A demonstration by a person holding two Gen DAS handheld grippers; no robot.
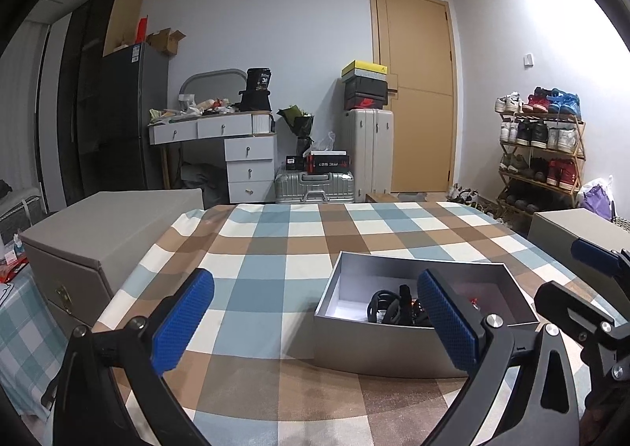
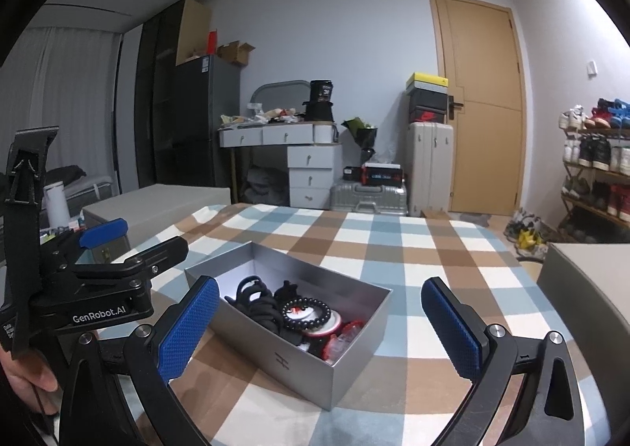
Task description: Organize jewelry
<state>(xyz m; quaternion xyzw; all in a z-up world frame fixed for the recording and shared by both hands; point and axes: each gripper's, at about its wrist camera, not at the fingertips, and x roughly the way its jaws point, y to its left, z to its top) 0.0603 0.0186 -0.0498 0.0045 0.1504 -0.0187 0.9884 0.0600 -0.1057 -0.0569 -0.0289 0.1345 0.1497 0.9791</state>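
I see the bench [image 2: 393, 249] under a checked cloth of blue, brown and white, with a grey box [image 1: 98, 233] at its left edge. Near the middle sits an open silver rectangular box [image 2: 299, 351] holding black hair ties [image 2: 256, 300], a black bead bracelet [image 2: 306, 313] and red pieces. My left gripper [image 1: 315, 324] and right gripper [image 2: 319, 328] hover, fingers released.

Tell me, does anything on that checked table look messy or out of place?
Only the open silver box: it sits at an angle to the checked tablecloth, and its contents are a jumble, with a dark bead bracelet lying over black cords and red-and-white bits. Nothing has spilled. Both tools, left and right, are open and hold nothing.
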